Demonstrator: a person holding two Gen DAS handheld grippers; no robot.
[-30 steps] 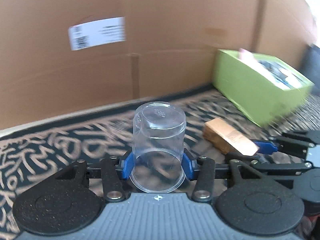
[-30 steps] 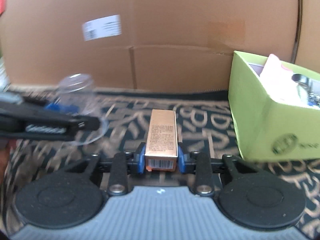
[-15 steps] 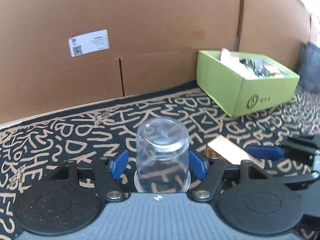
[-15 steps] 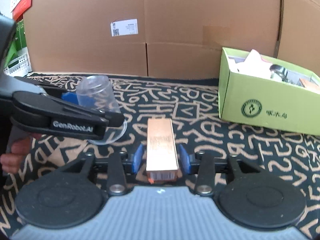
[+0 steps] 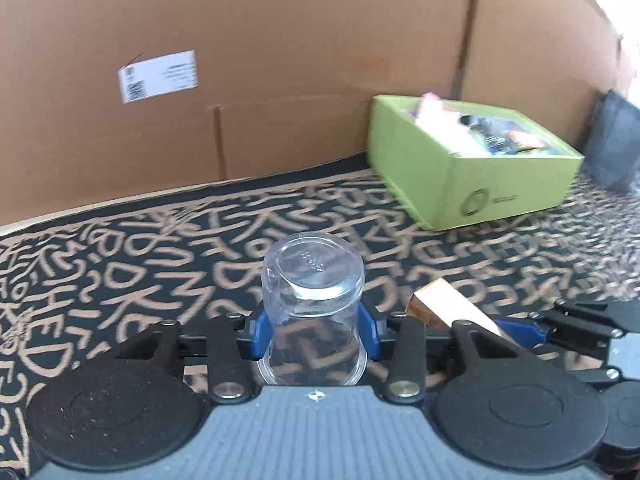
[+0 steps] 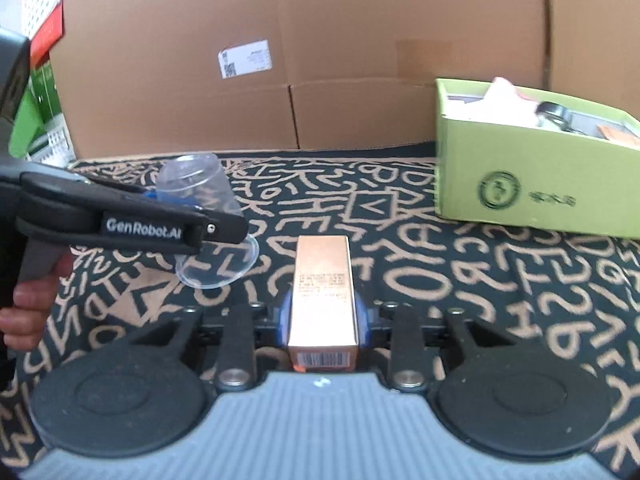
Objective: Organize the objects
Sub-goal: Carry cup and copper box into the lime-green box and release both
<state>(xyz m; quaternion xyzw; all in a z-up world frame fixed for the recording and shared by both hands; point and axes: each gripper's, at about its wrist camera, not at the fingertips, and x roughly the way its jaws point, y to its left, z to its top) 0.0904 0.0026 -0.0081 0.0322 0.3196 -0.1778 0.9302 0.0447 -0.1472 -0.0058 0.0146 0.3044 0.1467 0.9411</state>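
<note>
Cup (image 5: 314, 312) of clear plastic sits upside down between the blue pads of the left gripper (image 5: 314, 334), whose jaws have just been closing and now press its sides. The right gripper (image 6: 323, 322) clamps a copper-coloured carton (image 6: 323, 300), barcode end toward the camera. Both are held above the patterned mat (image 6: 480, 280), near its middle. A green box (image 6: 532, 184) holding mixed items stands at the mat's far right edge, against the cardboard wall (image 6: 320, 60). A hand (image 6: 28, 316) grips the left tool's handle.
</note>
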